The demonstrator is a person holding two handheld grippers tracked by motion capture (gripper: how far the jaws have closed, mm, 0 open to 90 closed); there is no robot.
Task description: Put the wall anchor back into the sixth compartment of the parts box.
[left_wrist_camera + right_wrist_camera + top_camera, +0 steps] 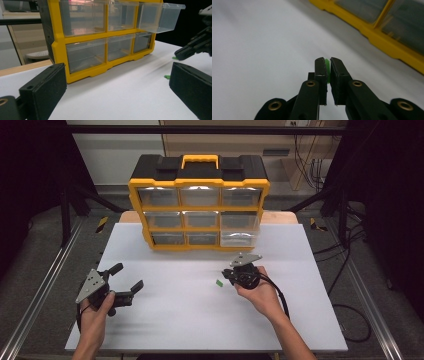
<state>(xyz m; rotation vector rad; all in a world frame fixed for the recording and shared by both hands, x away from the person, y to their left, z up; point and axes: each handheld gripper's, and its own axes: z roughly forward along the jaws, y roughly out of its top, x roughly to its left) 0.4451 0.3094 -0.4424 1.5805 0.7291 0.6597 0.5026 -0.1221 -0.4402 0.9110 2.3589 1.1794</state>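
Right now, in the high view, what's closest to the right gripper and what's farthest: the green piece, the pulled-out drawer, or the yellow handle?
1. Green piece, just left of the right gripper.
2. Pulled-out drawer, beyond it, at the organizer's lower right.
3. Yellow handle, on the organizer's top.

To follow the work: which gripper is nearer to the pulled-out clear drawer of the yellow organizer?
Right. The right gripper, shut on a small green piece, is just in front of the open drawer; the left gripper sits far off to its left, open.

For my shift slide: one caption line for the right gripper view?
Right gripper shut on a small green piece, above the white table.
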